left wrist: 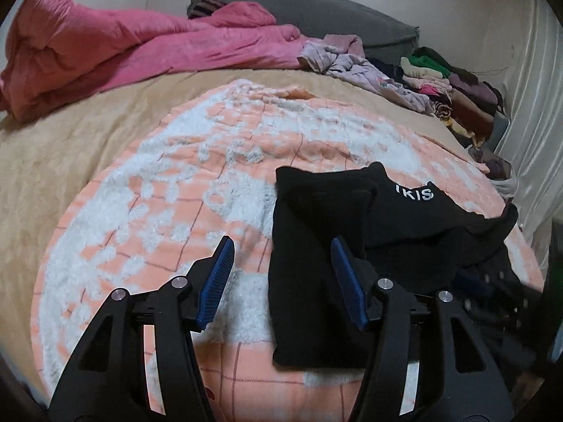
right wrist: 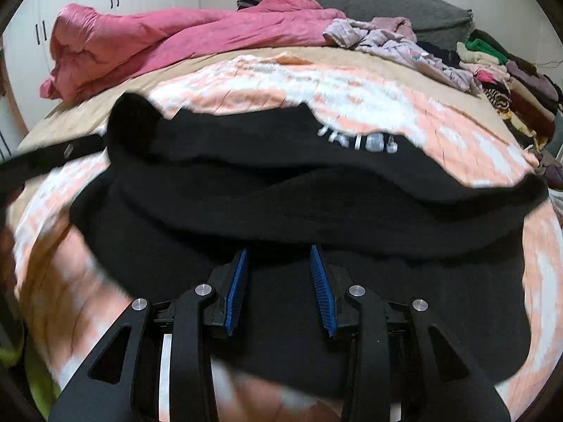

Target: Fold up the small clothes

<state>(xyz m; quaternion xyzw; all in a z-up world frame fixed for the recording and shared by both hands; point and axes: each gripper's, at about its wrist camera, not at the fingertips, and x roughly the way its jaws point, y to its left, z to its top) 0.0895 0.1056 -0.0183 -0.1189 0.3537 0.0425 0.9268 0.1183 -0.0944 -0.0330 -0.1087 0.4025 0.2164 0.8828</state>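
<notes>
Left wrist view: the left gripper [left wrist: 281,277] stands about half open with nothing pinched; the black garment [left wrist: 316,232], partly folded, lies on the peach-and-white blanket [left wrist: 197,183] at its 1 o'clock, one pad over its edge.

Right wrist view: the right gripper [right wrist: 278,288] hovers over the garment, jaws narrowly apart, gripping nothing; white lettering [right wrist: 359,140] sits at 12 o'clock.

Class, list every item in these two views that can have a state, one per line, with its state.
Black garment: partly folded, lying on the patterned blanket.
Left tongs: open, empty.
Right tongs: open above the garment, gripping nothing.
Pink duvet: bunched up.
Clothes pile: unsorted.
</notes>
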